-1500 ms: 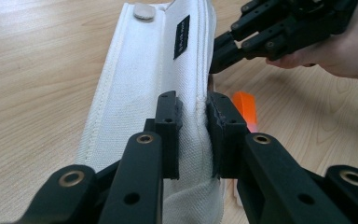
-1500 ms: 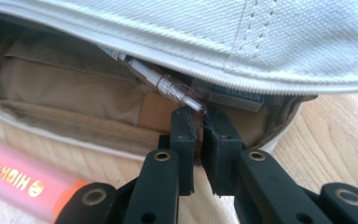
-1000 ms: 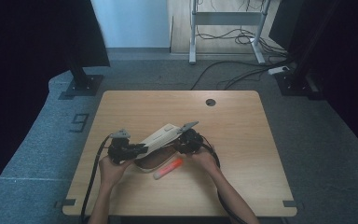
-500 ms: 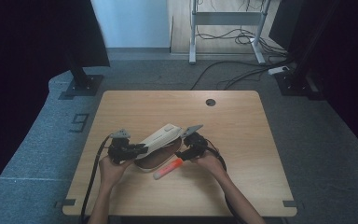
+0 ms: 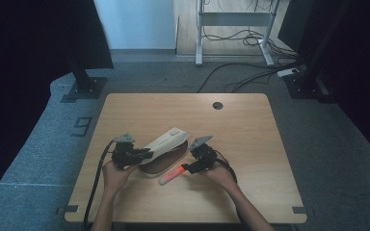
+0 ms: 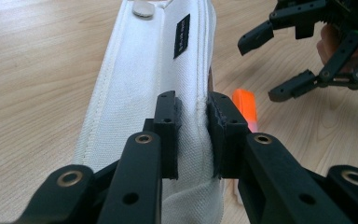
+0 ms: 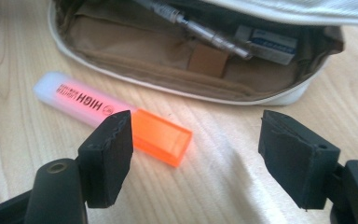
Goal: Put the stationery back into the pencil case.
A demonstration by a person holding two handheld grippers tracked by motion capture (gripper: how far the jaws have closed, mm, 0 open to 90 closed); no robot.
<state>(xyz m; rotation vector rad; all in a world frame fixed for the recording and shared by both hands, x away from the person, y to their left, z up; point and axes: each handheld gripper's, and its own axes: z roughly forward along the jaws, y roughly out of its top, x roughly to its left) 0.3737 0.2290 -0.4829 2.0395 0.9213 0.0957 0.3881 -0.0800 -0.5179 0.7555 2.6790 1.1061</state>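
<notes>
While the pencil case (image 5: 165, 153) lies open on the desk (image 5: 250, 144) with pens inside, the orange highlighter (image 7: 112, 119) lies just in front of it, not yet packed. The left hand-held gripper (image 6: 193, 126) pinches the raised white flap. The right hand-held gripper (image 7: 196, 154), jaws just opened and spread with nothing between, hovers low beside the highlighter's cap.

The cream woven-cloth pencil case (image 6: 154, 88), upper centre of the left gripper view, looks matt and coarse, with stitched seams. Its tan fabric lining (image 7: 168, 56) seems soft. The orange-capped translucent plastic highlighter (image 7: 112, 116) is smooth and glossy. The pale wooden table (image 5: 250, 130) has a smooth, matt, grained finish.
</notes>
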